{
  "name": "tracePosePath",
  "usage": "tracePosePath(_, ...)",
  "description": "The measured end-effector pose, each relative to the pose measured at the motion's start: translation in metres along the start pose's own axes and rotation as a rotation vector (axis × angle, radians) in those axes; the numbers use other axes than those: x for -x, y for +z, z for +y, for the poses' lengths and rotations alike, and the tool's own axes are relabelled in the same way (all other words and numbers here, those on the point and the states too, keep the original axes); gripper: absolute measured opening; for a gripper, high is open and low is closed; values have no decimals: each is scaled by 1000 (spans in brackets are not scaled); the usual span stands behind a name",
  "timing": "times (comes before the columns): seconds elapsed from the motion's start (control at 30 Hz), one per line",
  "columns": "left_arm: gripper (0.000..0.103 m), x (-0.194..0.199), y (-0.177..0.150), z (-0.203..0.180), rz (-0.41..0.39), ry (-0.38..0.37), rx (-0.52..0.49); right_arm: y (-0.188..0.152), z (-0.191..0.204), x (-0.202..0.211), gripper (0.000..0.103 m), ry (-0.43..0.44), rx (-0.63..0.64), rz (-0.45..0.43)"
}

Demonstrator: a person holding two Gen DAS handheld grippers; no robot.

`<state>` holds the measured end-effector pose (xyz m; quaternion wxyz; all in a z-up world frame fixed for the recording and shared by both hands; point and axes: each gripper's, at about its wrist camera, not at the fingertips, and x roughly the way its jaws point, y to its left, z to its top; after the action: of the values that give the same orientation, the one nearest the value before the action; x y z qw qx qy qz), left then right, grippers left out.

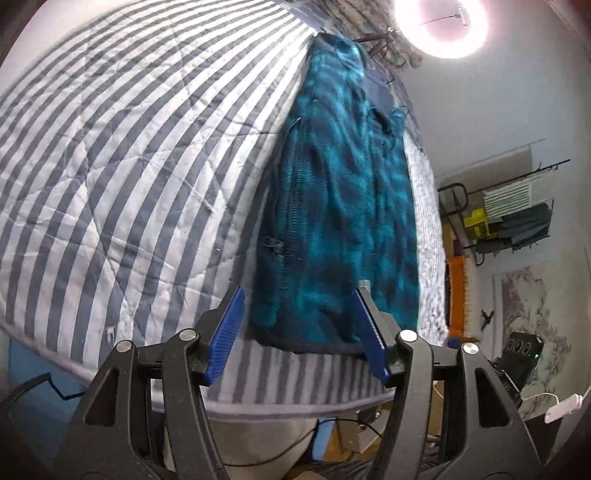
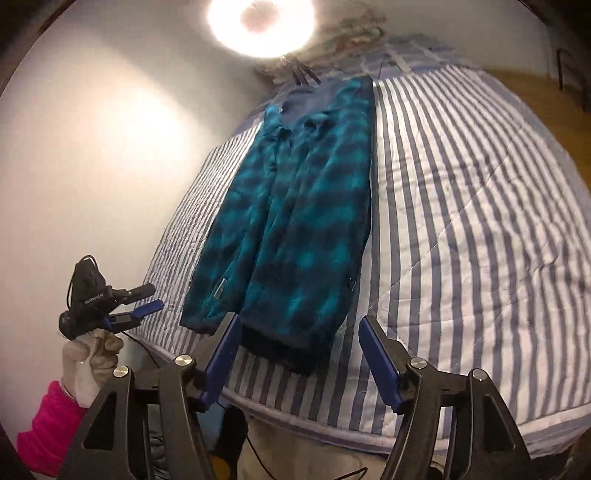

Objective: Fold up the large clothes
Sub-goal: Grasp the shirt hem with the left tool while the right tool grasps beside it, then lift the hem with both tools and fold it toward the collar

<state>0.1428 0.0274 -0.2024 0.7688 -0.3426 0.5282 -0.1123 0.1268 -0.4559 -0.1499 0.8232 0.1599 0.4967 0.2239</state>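
Observation:
A teal and dark plaid fleece jacket [image 1: 343,206] [image 2: 295,206] lies on the striped quilt [image 1: 129,166] [image 2: 461,221] of a bed, folded lengthwise into a long narrow strip. Its dark hem is at the near edge of the bed and its collar at the far end. My left gripper [image 1: 300,295] is open above the hem, its blue pads clear of the cloth. My right gripper [image 2: 300,319] is also open, hovering in front of the hem with nothing held. In the right wrist view the left gripper [image 2: 151,298] shows at the left, held by a gloved hand [image 2: 88,354] with a pink sleeve.
A bright ring light [image 1: 441,26] [image 2: 260,26] stands past the bed's far end by a white wall [image 2: 92,147]. To one side of the bed are a wire rack [image 1: 517,214], an orange object [image 1: 456,295] and a phone on a stand [image 1: 524,350]. Cables hang below the bed's near edge.

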Motion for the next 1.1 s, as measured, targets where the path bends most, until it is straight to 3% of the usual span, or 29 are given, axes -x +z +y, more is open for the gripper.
tracePosePath(0.37,61,-47,-6,31,132,-127,49,-10,-50,-57,69,161,-127,64)
tracePosePath(0.6,61,-57,-3,29,148,-163,15,-13,-50,-95,68,233,-140,126)
tracePosePath(0.73,37,-69,-3,20,179,-151,-28,-15,-36,-117,64,261,-107,164)
tracePosePath(0.8,23,-71,-2,18,170,-133,-41,-11,-33,-118,44,282,-105,180)
tracePosePath(0.9,17,-63,-3,10,139,-158,-44,-10,-33,-121,30,300,-114,199)
tracePosePath(1.0,16,-49,-3,-3,108,-214,-51,-6,-39,-112,20,356,-151,175)
tracePosePath(1.1,15,-42,4,-18,85,-265,-42,2,-39,-95,17,405,-173,124)
